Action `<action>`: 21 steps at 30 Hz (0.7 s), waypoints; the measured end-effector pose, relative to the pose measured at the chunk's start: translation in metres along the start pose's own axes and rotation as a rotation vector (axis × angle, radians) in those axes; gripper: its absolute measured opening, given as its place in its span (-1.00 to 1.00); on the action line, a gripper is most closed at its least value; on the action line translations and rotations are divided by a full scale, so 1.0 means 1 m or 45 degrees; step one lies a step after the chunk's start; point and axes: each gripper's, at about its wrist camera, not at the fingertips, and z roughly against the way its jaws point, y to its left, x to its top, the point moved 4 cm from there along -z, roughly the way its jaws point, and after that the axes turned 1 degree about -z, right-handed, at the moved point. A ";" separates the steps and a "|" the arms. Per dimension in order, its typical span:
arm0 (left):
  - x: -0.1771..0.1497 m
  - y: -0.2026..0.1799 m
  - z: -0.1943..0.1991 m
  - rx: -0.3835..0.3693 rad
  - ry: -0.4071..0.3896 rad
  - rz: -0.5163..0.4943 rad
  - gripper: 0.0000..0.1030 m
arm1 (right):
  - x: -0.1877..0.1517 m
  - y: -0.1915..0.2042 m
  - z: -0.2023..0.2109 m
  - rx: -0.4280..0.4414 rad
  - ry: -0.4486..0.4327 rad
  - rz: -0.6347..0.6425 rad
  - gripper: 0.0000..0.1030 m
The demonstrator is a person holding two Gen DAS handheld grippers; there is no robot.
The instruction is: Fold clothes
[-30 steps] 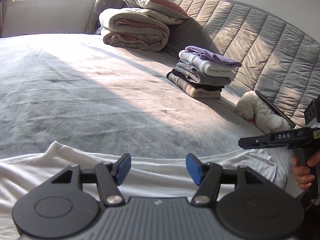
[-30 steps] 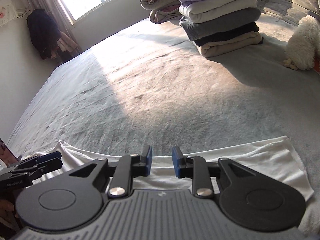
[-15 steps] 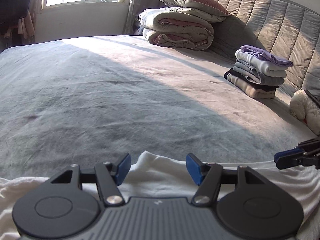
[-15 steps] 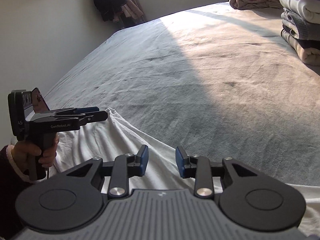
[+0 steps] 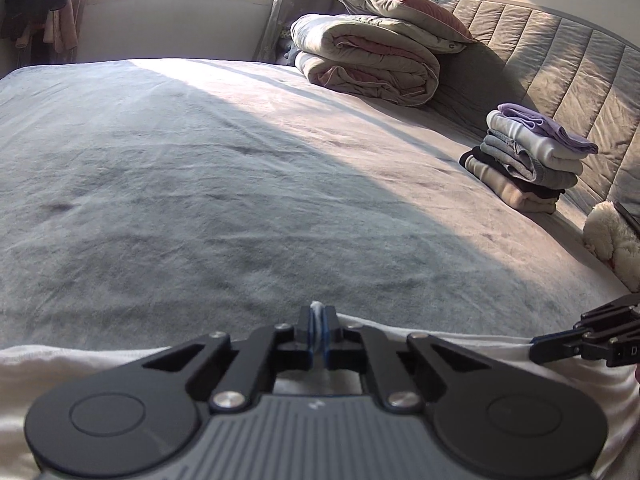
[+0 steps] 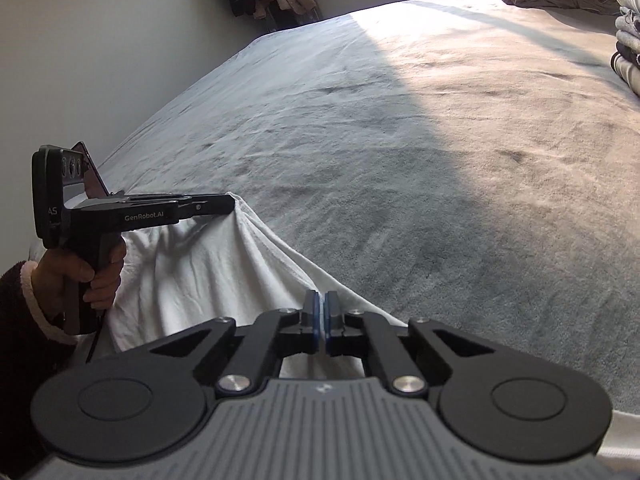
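Left gripper (image 5: 318,330): bottom centre, angled down, pinching white garment (image 5: 460,344) edge.
Right gripper (image 6: 321,326): likewise pinching it.
Change: both jaws just closed on cloth.

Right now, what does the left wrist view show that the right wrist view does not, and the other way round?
Only the left wrist view: the headboard, a pillow on the whole rolled duvet, a white plush toy.
Only the right wrist view: the person's hand holding the left gripper, and a side wall.
Both: the bed, the white garment, the folded stack, and both grippers shut on the garment; right gripper.
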 end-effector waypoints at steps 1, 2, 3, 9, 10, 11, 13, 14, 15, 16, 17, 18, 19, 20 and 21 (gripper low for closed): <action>0.001 0.000 0.002 -0.005 -0.015 0.004 -0.93 | 0.001 0.000 0.004 -0.013 -0.025 0.008 -0.95; 0.002 0.001 0.004 -0.011 -0.029 0.008 -0.93 | 0.003 0.001 0.008 -0.021 -0.050 0.021 -0.95; 0.003 0.001 0.005 -0.010 -0.037 0.009 -0.93 | 0.004 0.001 0.010 -0.026 -0.063 0.028 -0.95; -0.001 0.001 -0.012 0.053 -0.001 0.000 -0.91 | 0.006 -0.008 -0.002 -0.095 -0.059 0.003 -0.95; -0.002 0.000 -0.014 0.065 -0.002 -0.003 -0.89 | 0.006 -0.010 -0.005 -0.105 -0.057 0.001 -0.96; -0.002 -0.001 -0.015 0.083 -0.002 -0.018 -0.84 | 0.005 -0.011 -0.007 -0.114 -0.059 0.004 -0.96; -0.003 -0.005 -0.017 0.117 -0.007 -0.057 -0.82 | 0.003 -0.009 -0.009 -0.131 -0.070 0.019 -0.96; -0.003 -0.007 -0.018 0.131 -0.008 -0.076 -0.82 | 0.002 -0.009 -0.011 -0.139 -0.076 0.026 -0.96; -0.003 -0.009 -0.018 0.142 -0.009 -0.092 -0.82 | 0.001 -0.007 -0.012 -0.149 -0.084 0.039 -0.95; -0.003 -0.010 -0.017 0.151 -0.012 -0.102 -0.79 | 0.000 -0.005 -0.012 -0.159 -0.093 0.056 -0.92; -0.003 -0.010 -0.016 0.159 -0.016 -0.106 -0.76 | -0.001 -0.004 -0.012 -0.169 -0.102 0.072 -0.91; -0.002 -0.009 -0.014 0.166 -0.023 -0.102 -0.63 | -0.001 -0.002 -0.011 -0.173 -0.110 0.081 -0.90; -0.002 -0.008 -0.012 0.174 -0.034 -0.091 -0.37 | -0.001 0.000 -0.010 -0.173 -0.116 0.086 -0.81; -0.001 -0.006 -0.008 0.182 -0.049 -0.073 -0.25 | -0.001 0.001 -0.009 -0.173 -0.123 0.090 -0.75; 0.000 -0.003 -0.002 0.188 -0.070 -0.047 -0.16 | -0.001 0.003 -0.008 -0.178 -0.130 0.097 -0.75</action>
